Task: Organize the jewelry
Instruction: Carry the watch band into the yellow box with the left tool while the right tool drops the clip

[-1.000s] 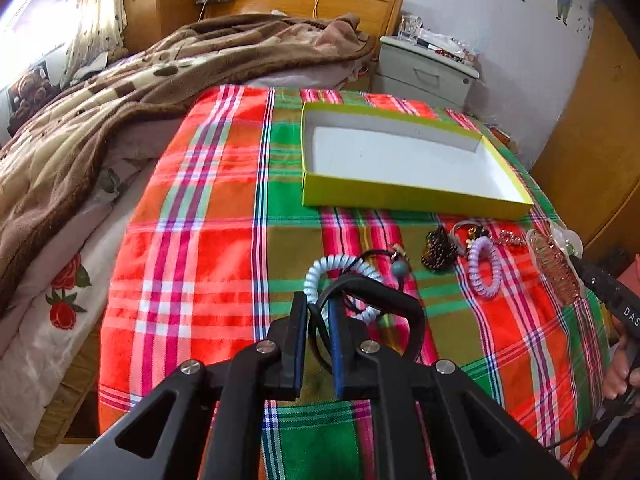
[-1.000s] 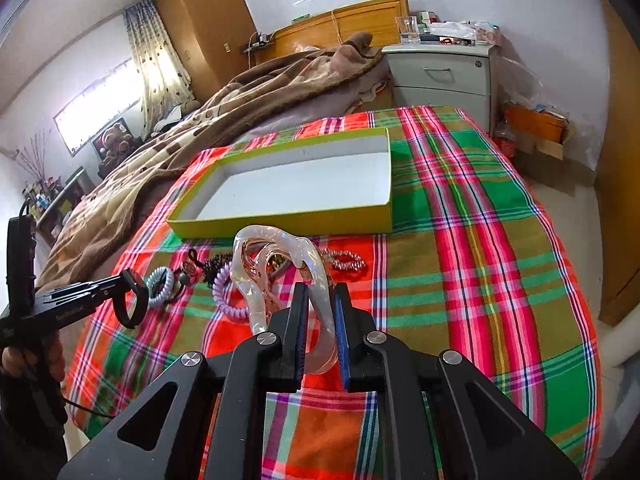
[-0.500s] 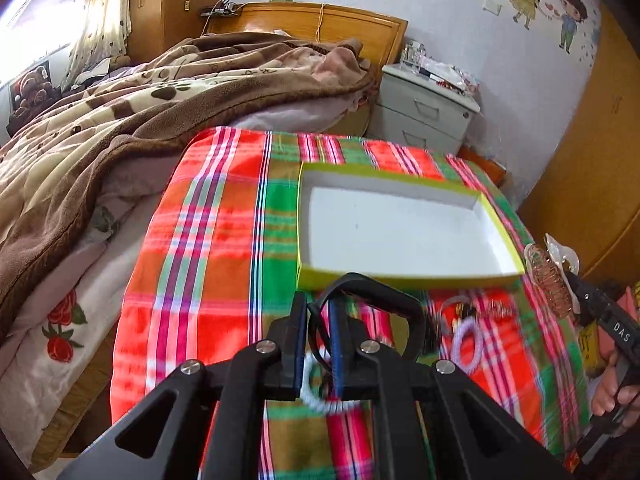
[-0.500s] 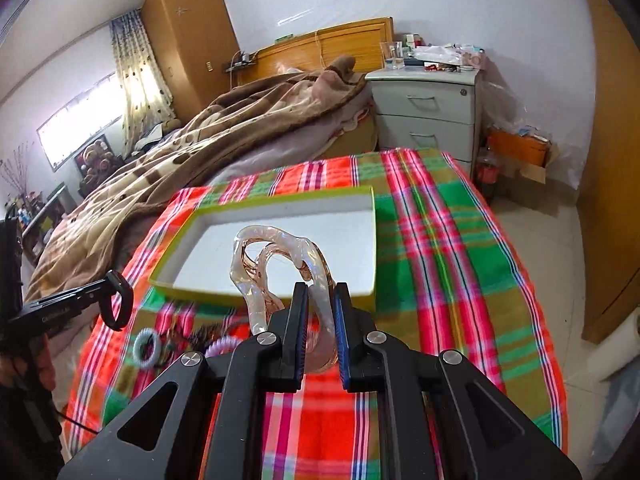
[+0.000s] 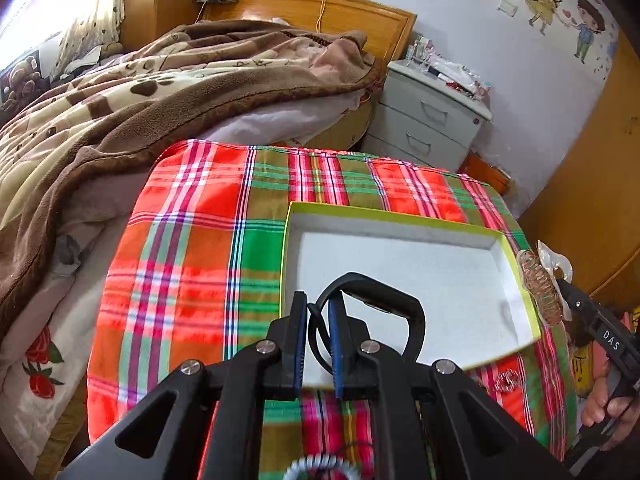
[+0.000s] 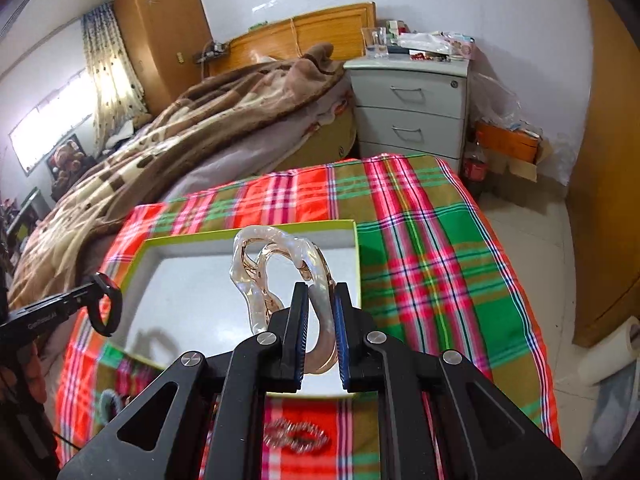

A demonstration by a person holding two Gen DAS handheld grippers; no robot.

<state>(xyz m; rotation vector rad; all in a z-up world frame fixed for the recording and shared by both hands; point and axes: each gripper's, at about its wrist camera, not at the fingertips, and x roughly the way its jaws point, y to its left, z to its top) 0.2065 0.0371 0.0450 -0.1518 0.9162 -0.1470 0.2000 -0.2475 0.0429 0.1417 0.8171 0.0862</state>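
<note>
My left gripper is shut on a black band and holds it above the near left part of the yellow-green box with a white inside. The band also shows in the right wrist view. My right gripper is shut on a clear amber hair claw, held over the near right part of the box. The claw also shows in the left wrist view. Nothing lies inside the box.
The box sits on a red-green plaid cloth. On the cloth near me lie a rhinestone clip, a spiral hair tie, and a white spiral tie. A bed with a brown blanket and a nightstand stand behind.
Both grippers have risen and moved forward with their items, from above the jewelry on the cloth to above the box. The loose jewelry now lies below and behind them.
</note>
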